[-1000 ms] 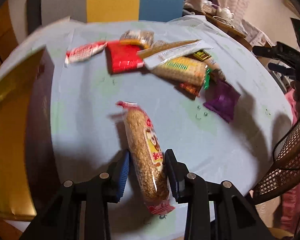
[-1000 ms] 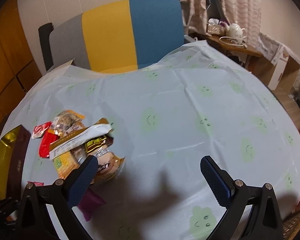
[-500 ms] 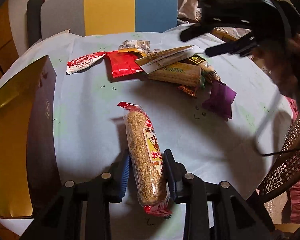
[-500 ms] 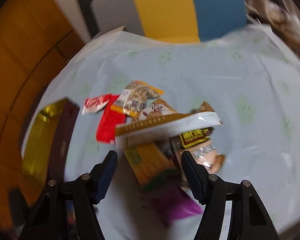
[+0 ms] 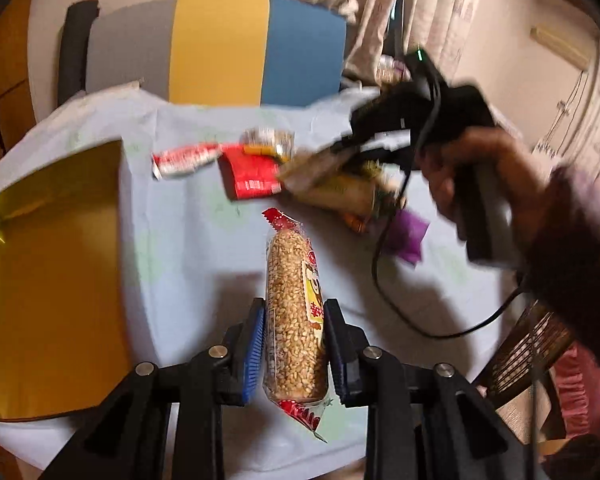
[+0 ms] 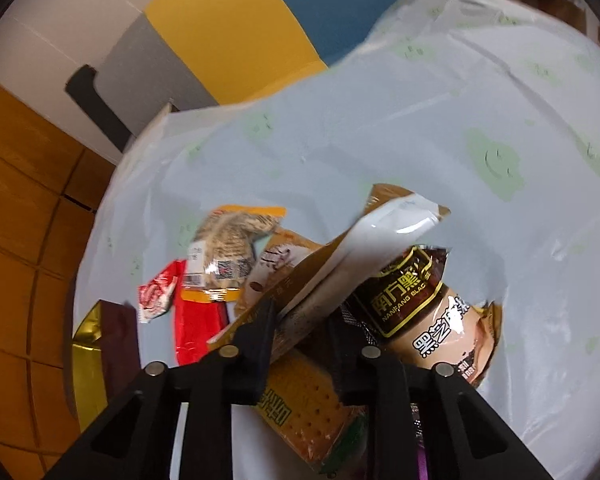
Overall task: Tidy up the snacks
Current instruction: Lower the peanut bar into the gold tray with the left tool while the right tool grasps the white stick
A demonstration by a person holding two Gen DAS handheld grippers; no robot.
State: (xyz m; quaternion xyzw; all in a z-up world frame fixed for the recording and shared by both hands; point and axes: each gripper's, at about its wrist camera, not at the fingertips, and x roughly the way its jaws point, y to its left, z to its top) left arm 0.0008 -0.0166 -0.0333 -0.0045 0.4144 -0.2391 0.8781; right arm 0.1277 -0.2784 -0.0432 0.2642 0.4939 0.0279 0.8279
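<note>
Round table [image 5: 204, 248] w/ pale blue cloth, tri-colour chair [image 5: 220, 48] behind, gold box [image 5: 48, 280] open at the left edge. Left gripper [image 5: 294, 344] has its jaws closed snug on the lower half of a long grain-bar pack [image 5: 292, 304], which points straight out along the fingers; pack looks lifted or just leaving the cloth, can't tell which. Right gripper [image 6: 300, 332] is down in the snack pile [image 5: 332, 184], jaws narrowed onto the edge of a brown-white sachet [image 6: 364, 252] that sticks up between them. Grip looks thin, near one corner; whether it's fully pinched I can't tell, view is blurred. Under it lie a cracker pack [image 6: 304, 412] and a sesame-paste pouch [image 6: 424, 320], touching.

Step in hand, by my read: carry the bar to the box while the right picks the next item. To do it well:
- keep bar level, long axis along box side, lower it in, don't drop.
- right: bite deeper on sachet before lifting, else it slips or drags neighbours.
- keep the two grippers and the cable [image 5: 384, 280] apart; cable hangs near the bar's path.
</note>
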